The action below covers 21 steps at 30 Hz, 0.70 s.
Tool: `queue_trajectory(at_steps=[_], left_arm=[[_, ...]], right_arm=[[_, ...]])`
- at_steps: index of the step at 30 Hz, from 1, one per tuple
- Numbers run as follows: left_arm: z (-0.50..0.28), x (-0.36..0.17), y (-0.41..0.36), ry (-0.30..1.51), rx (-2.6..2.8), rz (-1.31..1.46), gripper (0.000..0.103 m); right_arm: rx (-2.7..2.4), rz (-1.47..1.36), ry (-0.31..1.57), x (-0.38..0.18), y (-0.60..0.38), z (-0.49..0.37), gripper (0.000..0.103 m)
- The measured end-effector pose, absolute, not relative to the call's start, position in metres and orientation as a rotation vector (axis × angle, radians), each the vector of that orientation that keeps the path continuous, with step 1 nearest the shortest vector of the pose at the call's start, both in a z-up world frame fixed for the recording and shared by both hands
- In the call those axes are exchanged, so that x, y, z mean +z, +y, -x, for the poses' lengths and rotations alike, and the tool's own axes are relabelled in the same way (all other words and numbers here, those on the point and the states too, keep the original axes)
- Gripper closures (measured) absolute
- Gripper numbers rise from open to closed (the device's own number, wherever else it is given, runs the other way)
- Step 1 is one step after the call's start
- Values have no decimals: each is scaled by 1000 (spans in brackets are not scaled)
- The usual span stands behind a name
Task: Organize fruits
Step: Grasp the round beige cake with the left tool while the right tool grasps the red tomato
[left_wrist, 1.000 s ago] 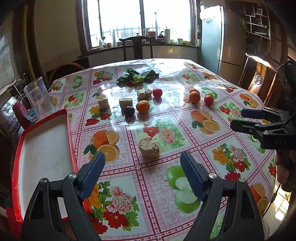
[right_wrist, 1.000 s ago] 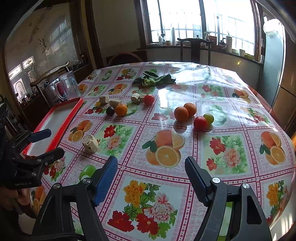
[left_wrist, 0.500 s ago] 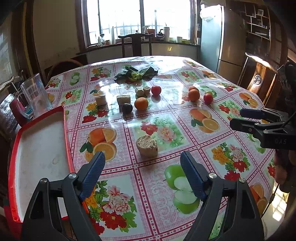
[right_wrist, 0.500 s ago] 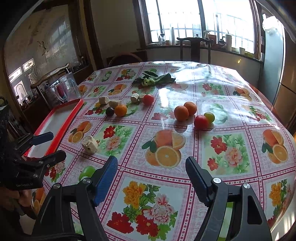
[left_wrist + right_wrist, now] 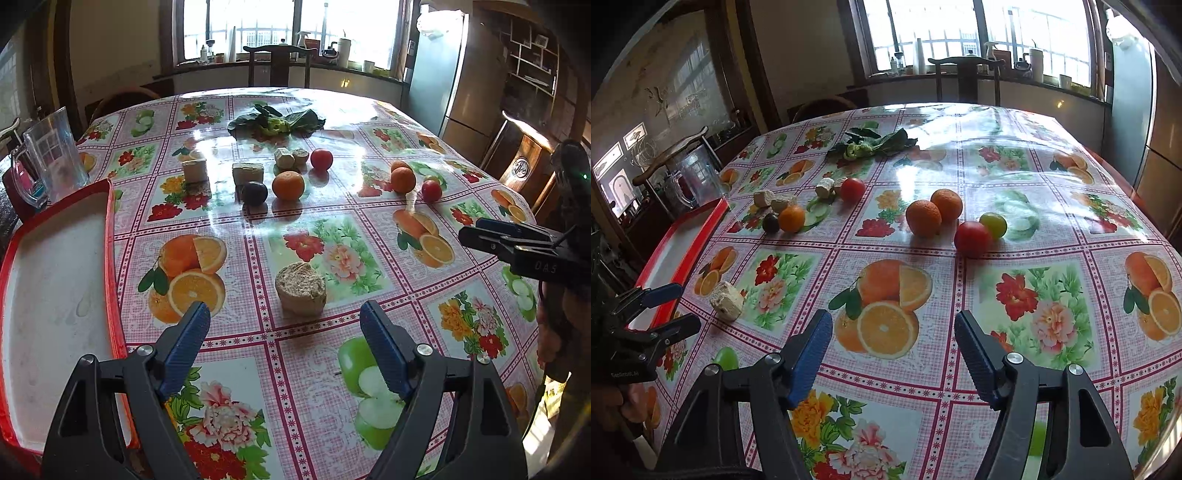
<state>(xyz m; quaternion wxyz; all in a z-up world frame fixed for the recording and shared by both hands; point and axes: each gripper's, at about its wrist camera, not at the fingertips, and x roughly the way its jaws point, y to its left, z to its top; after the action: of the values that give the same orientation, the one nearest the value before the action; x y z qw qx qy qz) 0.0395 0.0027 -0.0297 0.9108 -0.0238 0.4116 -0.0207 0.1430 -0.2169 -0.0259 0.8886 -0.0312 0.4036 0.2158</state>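
Fruit lies loose on the flowered tablecloth. An orange [image 5: 288, 185], a dark plum [image 5: 255, 192] and a red fruit [image 5: 321, 158] sit mid-table. Farther right are two oranges [image 5: 923, 218], a red fruit [image 5: 972, 239] and a small green fruit [image 5: 993, 225]. My left gripper [image 5: 284, 325] is open, low over the cloth just short of a beige crumbly chunk [image 5: 301, 288]. My right gripper [image 5: 893, 321] hovers over a printed orange; its jaws are closing with nothing between them. A red-rimmed white tray [image 5: 110, 258] lies at the left edge.
Several beige chunks [image 5: 248, 173] sit among the mid-table fruit, with leafy greens [image 5: 275, 122] behind them. A clear pitcher [image 5: 51, 158] stands beyond the tray. Wooden chairs ring the table and a fridge [image 5: 450, 74] stands back right. A hand holds each gripper.
Both grippers have moved forward and lower over the table, so the beige chunk and the fruit look closer. The right gripper's jaws have narrowed a little. Nothing on the table has moved.
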Motion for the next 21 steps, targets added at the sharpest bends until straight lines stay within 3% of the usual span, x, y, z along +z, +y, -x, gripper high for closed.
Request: queue_trajectory(at_steps=[5, 9, 11, 15, 18, 19, 21], left_arm=[[-54, -37, -7, 865, -65, 34, 19], [-65, -39, -8, 867, -69, 48, 19], [-68, -40, -9, 866, -76, 48, 24], [-78, -49, -11, 896, -115, 57, 47], [-79, -53, -11, 887, -121, 58, 58], [-80, -53, -11, 886, -124, 58, 67], [-81, -52, -8, 893, -138, 65, 70]], right_arm=[[377, 39, 867, -34, -228, -183, 44], [335, 27, 902, -45, -231, -209, 57], [320, 34, 910, -49, -228, -217, 60], [302, 47, 898, -51, -224, -226, 63], [298, 46, 890, -51, -221, -233, 70], [300, 47, 890, -51, -220, -233, 70], [314, 40, 888, -50, -218, -229, 71]])
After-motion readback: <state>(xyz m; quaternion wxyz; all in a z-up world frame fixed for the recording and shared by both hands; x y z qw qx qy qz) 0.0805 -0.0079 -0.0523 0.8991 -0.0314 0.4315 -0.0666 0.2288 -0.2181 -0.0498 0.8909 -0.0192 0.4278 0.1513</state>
